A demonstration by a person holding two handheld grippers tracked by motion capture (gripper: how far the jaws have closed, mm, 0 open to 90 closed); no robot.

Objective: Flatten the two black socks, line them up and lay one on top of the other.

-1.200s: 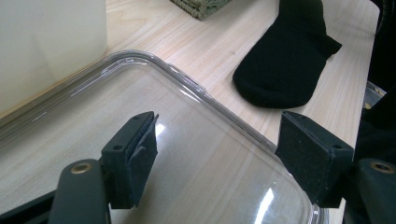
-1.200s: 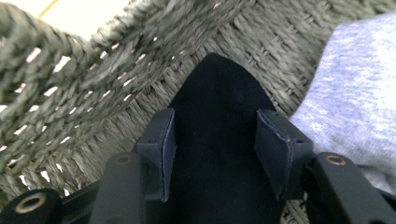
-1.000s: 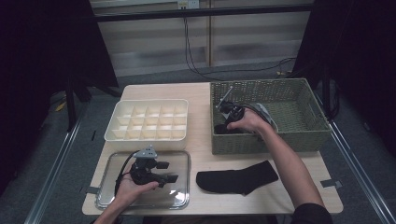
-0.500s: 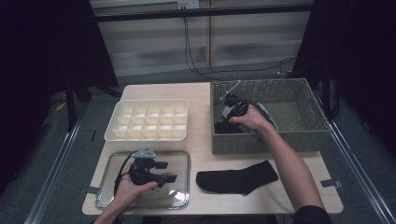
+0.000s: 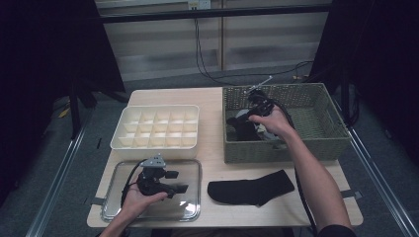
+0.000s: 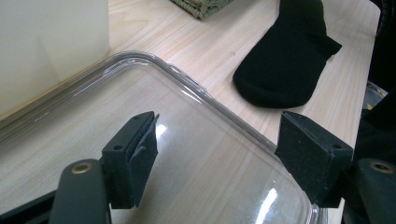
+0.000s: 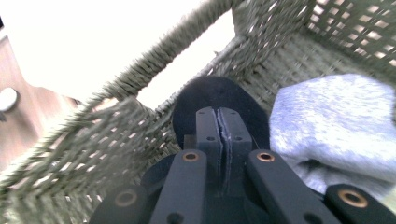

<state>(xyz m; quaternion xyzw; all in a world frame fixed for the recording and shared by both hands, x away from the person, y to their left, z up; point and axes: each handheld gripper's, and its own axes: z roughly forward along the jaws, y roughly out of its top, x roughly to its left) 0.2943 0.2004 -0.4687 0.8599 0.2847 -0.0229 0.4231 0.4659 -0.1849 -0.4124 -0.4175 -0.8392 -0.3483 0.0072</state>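
Inside wicker basket, right gripper fingers pinching black sock, grey sock beside

My right gripper has its jaws pressed together on a black sock, which hangs as a dark rounded fold just past the pads, low inside the woven basket near its left wall. A light grey sock lies crumpled just beside it on the basket floor. A second black sock lies flat on the table in front of the basket, toe pointing left.
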